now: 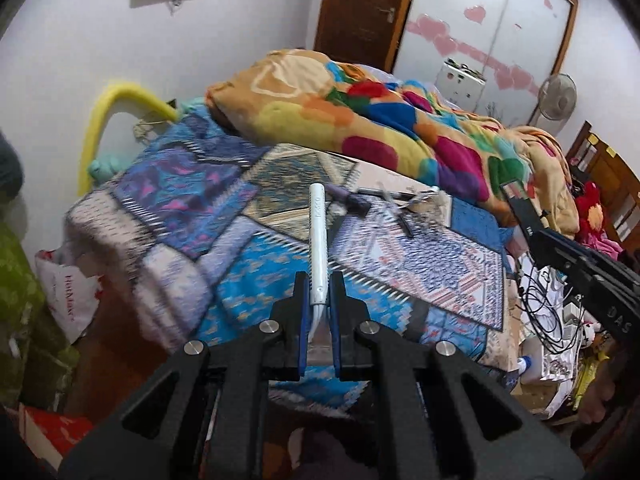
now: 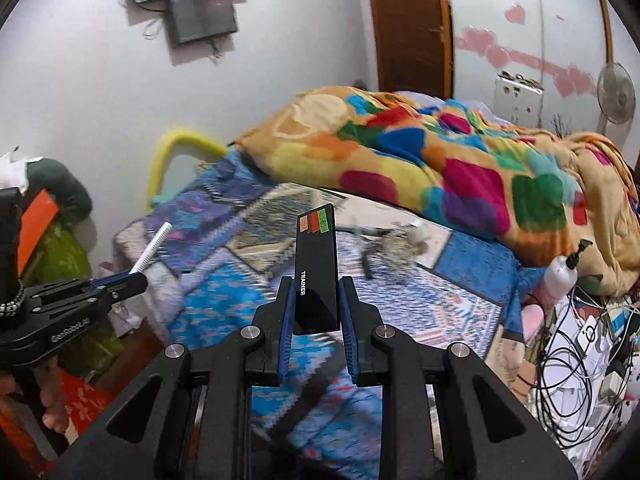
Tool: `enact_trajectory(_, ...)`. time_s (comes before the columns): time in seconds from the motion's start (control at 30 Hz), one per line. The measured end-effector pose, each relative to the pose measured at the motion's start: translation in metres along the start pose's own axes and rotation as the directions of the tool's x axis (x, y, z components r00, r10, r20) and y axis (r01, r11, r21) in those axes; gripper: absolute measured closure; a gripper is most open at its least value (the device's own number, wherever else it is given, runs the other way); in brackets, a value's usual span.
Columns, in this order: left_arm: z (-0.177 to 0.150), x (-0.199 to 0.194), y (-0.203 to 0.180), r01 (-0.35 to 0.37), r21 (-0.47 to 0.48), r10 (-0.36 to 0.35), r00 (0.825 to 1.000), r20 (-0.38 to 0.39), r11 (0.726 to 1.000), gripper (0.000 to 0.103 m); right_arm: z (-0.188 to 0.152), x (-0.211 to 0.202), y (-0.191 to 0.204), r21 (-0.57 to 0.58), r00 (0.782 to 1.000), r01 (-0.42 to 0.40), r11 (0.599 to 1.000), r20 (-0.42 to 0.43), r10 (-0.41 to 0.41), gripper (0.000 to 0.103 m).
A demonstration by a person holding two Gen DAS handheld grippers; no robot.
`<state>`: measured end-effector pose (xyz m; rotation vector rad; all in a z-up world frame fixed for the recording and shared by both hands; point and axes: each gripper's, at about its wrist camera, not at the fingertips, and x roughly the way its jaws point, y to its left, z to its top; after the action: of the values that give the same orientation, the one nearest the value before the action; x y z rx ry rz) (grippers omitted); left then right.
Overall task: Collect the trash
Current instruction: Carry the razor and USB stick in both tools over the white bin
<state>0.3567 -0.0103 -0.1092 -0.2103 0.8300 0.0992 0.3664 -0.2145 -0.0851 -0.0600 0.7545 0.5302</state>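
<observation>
My left gripper (image 1: 319, 280) is shut on a white ribbed stick-like item (image 1: 318, 240) that points up and forward over the bed; it also shows in the right wrist view (image 2: 154, 246). My right gripper (image 2: 316, 284) is shut on a flat black box (image 2: 316, 268) marked TRAINER, with coloured squares at its top, held upright above the bed. More small trash (image 2: 390, 246) lies on the patterned bedspread (image 1: 224, 280) ahead: a pale crumpled clump and thin dark sticks (image 1: 384, 206).
A multicoloured blanket (image 1: 360, 120) is heaped at the back of the bed. A white plastic bag (image 1: 68, 292) hangs left of the bed. Tangled cables (image 2: 576, 356) and a pump bottle (image 2: 560, 276) lie at the right. A yellow foam tube (image 1: 104, 124) arches by the wall.
</observation>
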Motion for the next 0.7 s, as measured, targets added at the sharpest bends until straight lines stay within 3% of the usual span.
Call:
enact_trajectory(0.4,-0.061,-0.078,0.094,-0.106,-0.087,0.108,0.994,0.016,0.991,0.095,-0.018,-0.018,0.112,-0.11,0.99,-0.138,0.984,-0.005,0.138,0.083)
enact_trajectory(0.7,-0.104,-0.097,0.162,-0.187,-0.167,0.181,0.982,-0.049,0.968,0.095,-0.045,0.014,0.192,-0.188,0.966,-0.246,0.951,-0.123,0.226,0.083)
